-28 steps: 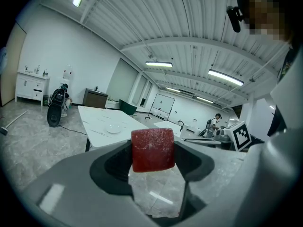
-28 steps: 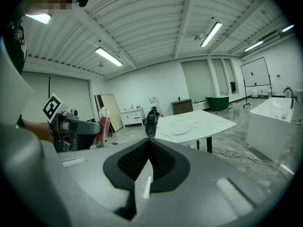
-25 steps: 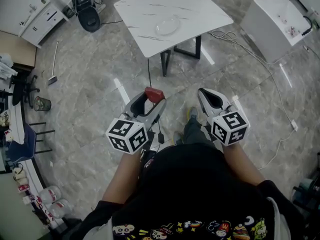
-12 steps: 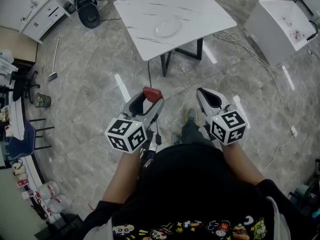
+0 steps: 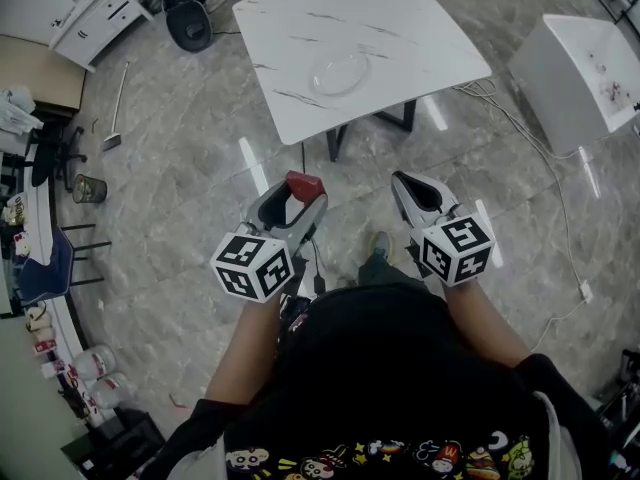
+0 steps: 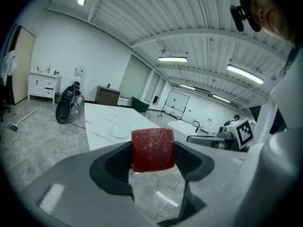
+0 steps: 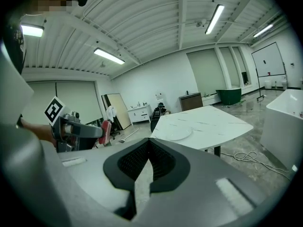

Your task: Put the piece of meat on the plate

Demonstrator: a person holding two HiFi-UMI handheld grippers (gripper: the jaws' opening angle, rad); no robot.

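Note:
A dark red block of meat [image 5: 305, 185] [image 6: 152, 149] is clamped between the jaws of my left gripper [image 5: 300, 192], held in the air over the floor. The clear glass plate [image 5: 339, 72] [image 6: 120, 132] [image 7: 174, 134] lies near the middle of the white marble table [image 5: 400, 28], some way ahead of both grippers. My right gripper [image 5: 415, 190] [image 7: 147, 161] is shut with nothing in it, its jaws meeting at the tips. Seen from the right gripper view, the left gripper carries the meat [image 7: 105, 131] at the left.
A white cabinet [image 5: 585, 73] stands at the right, with cables [image 5: 520, 118] on the floor beside it. A black vacuum [image 5: 187, 13], a white sideboard [image 5: 95, 13], a broom [image 5: 115, 108] and a small bin [image 5: 88, 187] are at the left. My legs and one shoe [image 5: 380, 246] show below.
The table and plate have come closer and lower in the head view as I walk toward them. Both grippers keep their pose, the left one still holding the meat.

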